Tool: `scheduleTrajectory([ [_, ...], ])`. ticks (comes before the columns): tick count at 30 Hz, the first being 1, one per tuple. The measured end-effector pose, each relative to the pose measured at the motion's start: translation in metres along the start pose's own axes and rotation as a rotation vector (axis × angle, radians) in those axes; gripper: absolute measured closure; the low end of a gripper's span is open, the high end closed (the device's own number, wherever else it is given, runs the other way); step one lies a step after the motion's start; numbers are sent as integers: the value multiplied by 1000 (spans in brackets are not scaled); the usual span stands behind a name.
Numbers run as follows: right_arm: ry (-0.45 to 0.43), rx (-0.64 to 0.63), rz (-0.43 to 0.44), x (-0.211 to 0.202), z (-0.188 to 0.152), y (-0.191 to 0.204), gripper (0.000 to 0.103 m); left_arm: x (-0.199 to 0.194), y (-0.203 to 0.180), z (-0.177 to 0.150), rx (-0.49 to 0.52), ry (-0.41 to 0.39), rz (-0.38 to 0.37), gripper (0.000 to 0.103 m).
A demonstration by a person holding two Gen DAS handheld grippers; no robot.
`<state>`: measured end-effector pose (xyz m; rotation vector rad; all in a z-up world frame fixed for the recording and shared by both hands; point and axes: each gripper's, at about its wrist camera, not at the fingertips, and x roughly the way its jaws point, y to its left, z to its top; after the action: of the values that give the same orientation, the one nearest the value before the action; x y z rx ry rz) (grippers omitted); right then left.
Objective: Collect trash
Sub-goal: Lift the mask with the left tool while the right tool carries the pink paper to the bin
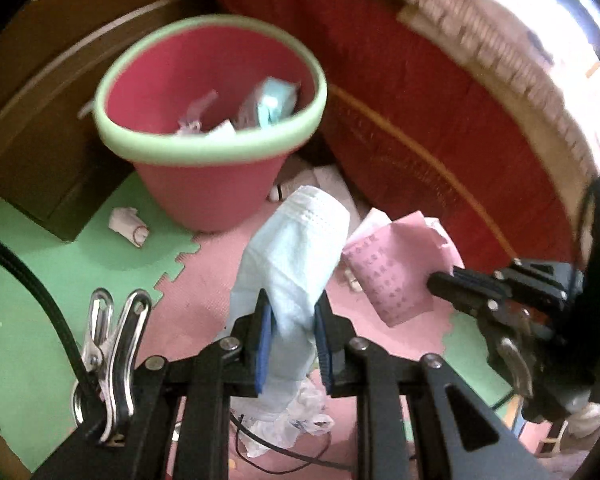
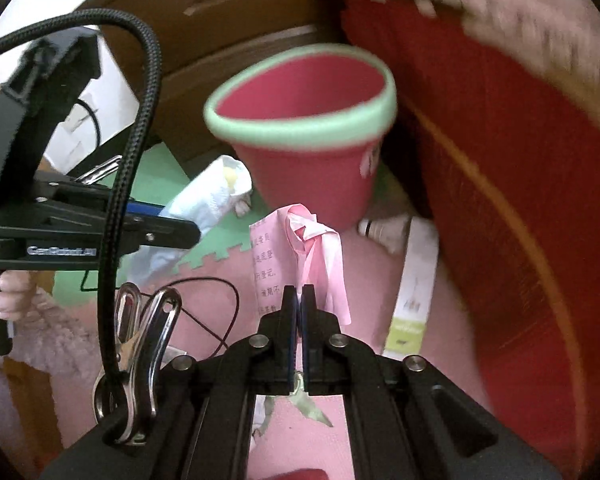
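A pink bin with a pale green rim [image 1: 210, 152] stands on the foam floor mat and holds several scraps; it also shows in the right wrist view [image 2: 312, 176]. My left gripper [image 1: 292, 312] is shut on a light blue face mask [image 1: 292, 256], held above the mat just short of the bin. My right gripper [image 2: 299, 292] is shut on a crumpled pink paper slip [image 2: 300, 248], held up in front of the bin. The right gripper [image 1: 444, 280] shows at the right of the left wrist view with the pink paper [image 1: 392, 272]. The left gripper [image 2: 192, 232] and the mask [image 2: 208, 204] show in the right wrist view.
A rolled white scrap [image 1: 128, 226] lies on the green mat left of the bin. White packaging [image 2: 414, 280] lies to the right by a red upholstered piece [image 1: 440, 112]. A brown cabinet [image 1: 40, 128] stands behind the bin. A crumpled plastic bag [image 1: 296, 420] lies under the left gripper.
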<state>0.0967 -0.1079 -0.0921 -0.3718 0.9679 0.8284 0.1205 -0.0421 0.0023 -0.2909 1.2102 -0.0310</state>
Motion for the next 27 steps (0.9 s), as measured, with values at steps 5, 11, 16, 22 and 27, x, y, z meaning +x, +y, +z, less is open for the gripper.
scheduleTrajectory([
  [5,-26,-64,-62,-42,27,31,100,-49,7,13,-34,-43,-2,83],
  [11,-57,-45,-123,-78,59,61,100,-90,20,25,-67,-85,1,83],
  [16,-122,69,-141,-89,85,65,100,-101,27,41,-109,-132,-33,83],
  [22,-136,168,-189,-77,118,64,100,-88,37,62,-114,-168,-25,83],
  [27,-154,229,-163,-47,134,56,100,-76,48,83,-143,-170,-48,83],
])
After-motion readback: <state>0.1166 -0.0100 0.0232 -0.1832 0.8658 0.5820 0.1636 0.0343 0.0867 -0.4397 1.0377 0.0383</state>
